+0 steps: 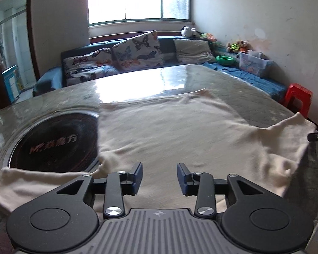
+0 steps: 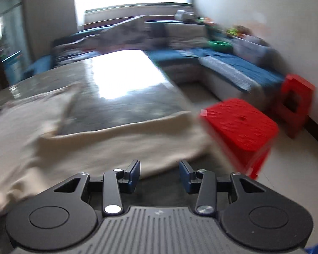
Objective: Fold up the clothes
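Lying spread flat on the glossy table (image 1: 137, 80), cream T-shirt (image 1: 169, 131) sleeves out. Left gripper (image 1: 159, 177) and right gripper (image 2: 159, 175) both gape, empty. Risk: slick glass, probably, lets cloth slide during folding.

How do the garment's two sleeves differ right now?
The left sleeve lies flat on the table, partly over the round black cooktop. The right sleeve is rumpled and reaches the table's edge. Both are cream, spread outward, and neither open gripper, left gripper or right gripper, holds them.
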### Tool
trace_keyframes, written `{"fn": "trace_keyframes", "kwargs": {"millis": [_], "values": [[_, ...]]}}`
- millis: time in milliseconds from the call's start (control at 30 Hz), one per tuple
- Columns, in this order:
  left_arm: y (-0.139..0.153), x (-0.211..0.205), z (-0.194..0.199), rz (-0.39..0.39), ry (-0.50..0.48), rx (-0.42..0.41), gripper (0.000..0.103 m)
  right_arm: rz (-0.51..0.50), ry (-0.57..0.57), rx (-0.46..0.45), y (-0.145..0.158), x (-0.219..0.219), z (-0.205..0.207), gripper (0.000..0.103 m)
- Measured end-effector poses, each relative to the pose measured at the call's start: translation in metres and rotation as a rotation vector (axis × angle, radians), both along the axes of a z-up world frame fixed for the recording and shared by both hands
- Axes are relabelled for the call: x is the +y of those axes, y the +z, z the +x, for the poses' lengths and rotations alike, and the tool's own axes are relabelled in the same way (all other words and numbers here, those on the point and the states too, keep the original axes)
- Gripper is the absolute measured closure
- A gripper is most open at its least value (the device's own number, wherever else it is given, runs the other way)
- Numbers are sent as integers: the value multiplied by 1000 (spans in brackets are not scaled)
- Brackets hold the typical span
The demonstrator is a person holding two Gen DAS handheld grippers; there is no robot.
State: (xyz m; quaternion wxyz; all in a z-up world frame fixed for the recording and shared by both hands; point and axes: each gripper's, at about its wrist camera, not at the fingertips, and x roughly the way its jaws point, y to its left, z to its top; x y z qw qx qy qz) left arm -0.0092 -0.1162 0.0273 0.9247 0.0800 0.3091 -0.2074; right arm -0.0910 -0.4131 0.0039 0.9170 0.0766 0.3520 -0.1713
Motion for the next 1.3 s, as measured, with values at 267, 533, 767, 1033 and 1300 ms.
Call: {"fn": "trace_keyframes", "kwargs": {"millis": [267,533,767,1033,1300], "values": [[1,-36,-13,18,-95,4,51,27,-112,-50,-12,-38,3,69],[-3,-77,-29,49,-211,5,51,10,-116,-99,-8,-44,8,97],[-5,-90,-34,49,-248,4,51,4,-128,-124,-3,-50,9,98],[-8,-96,-38,48,-277,5,51,-5,-75,-163,22,-36,8,98],[-2,-87,-40,19,-275,-8,48,-26,8,-235,61,-18,8,99]]}}
